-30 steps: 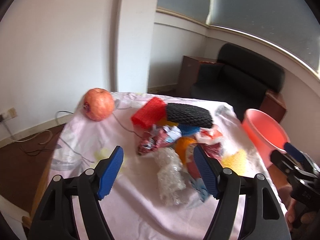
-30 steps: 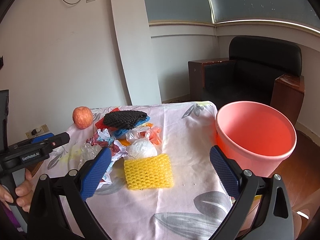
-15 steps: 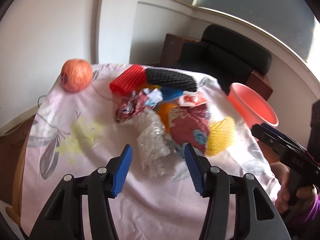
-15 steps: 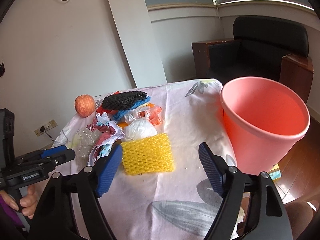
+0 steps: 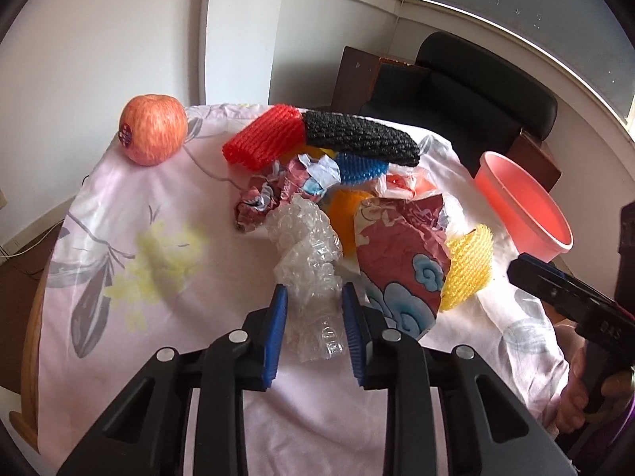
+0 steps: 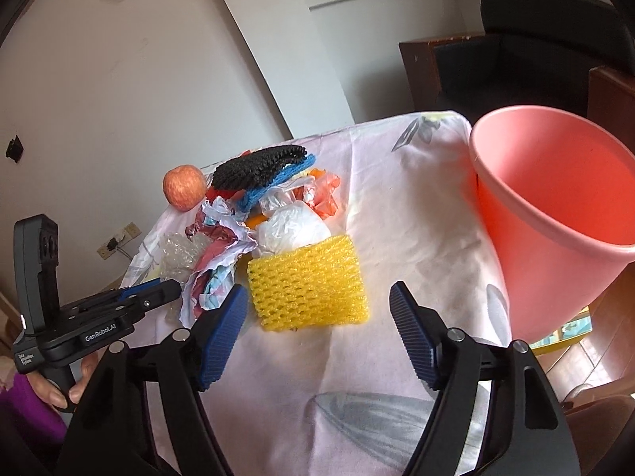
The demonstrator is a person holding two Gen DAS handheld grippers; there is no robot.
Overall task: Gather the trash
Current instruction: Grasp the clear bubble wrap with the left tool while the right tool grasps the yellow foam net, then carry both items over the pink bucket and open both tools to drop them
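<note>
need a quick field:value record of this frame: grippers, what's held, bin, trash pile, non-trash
left gripper: jaws narrowed around the bubble wrap; pads at its sides, firm grip not confirmed
right gripper: open, holding nothing, just in front of the yellow foam net
bin: pink bucket, at the table's right edge, looks empty
trash pile: red foam net, black foam net, blue foam net, crumpled printed paper, white plastic bag
non-trash: apple, far left on the tablecloth

Soft daylight comes from the window (image 5: 516, 8) ahead, to the tool's right. Both views are sharp, edges bowed and darkened by the fisheye, shadows faint.
</note>
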